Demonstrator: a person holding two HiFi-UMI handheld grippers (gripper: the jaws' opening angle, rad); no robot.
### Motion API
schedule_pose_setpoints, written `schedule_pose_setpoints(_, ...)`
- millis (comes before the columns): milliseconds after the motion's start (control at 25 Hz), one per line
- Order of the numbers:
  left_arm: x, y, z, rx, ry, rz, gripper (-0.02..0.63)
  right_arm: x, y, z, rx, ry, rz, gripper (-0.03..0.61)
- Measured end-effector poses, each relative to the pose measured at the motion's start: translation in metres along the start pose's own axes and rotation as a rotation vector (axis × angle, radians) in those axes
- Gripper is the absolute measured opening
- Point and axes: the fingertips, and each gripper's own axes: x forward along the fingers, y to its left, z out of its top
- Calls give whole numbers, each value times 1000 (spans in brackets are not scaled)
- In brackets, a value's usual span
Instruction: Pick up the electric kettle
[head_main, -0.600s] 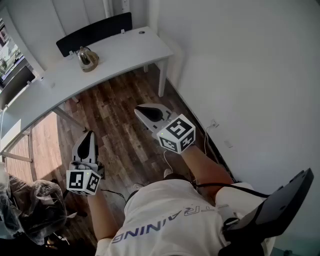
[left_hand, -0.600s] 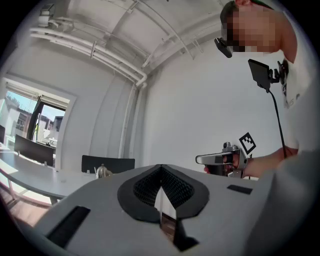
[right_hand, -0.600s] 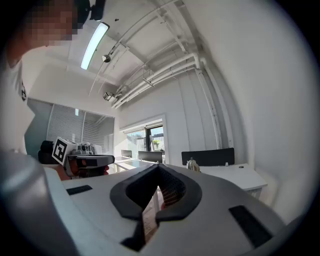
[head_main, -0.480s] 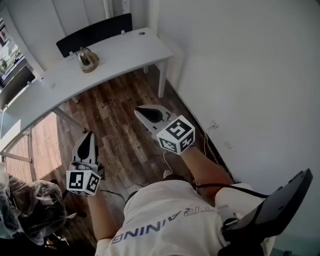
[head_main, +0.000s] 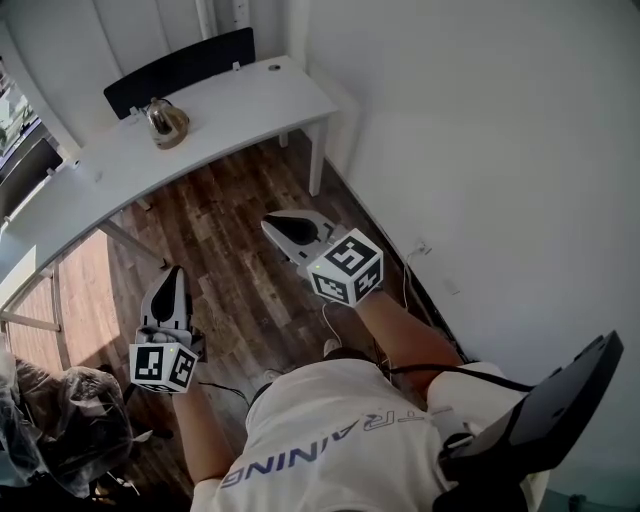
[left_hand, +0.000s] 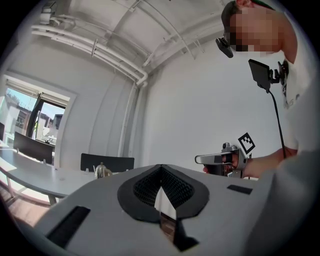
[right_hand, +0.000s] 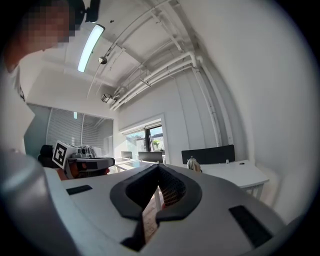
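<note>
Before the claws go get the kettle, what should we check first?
1. Kettle in sight, standing upright on the white table: ok.
2. Nothing stuck in the left claw or the right claw: ok, both are empty.
3. Claws open wide enough to grab: not ok, both are shut.
4. Claws near the kettle: not ok, they hang over the wood floor, far from the table.
5. Which way the kettle faces for a good grab: cannot tell, it is too small from here.
</note>
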Motion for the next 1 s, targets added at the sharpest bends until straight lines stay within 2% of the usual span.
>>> schedule_pose_setpoints(760, -6, 0, -1, -2, -9, -2, 12, 6, 9, -4, -4, 27, 20, 5)
schedule_pose_setpoints(1000, -25, 23, -4, -15, -8, 4, 12, 25, 27, -8, -4, 42, 14, 5)
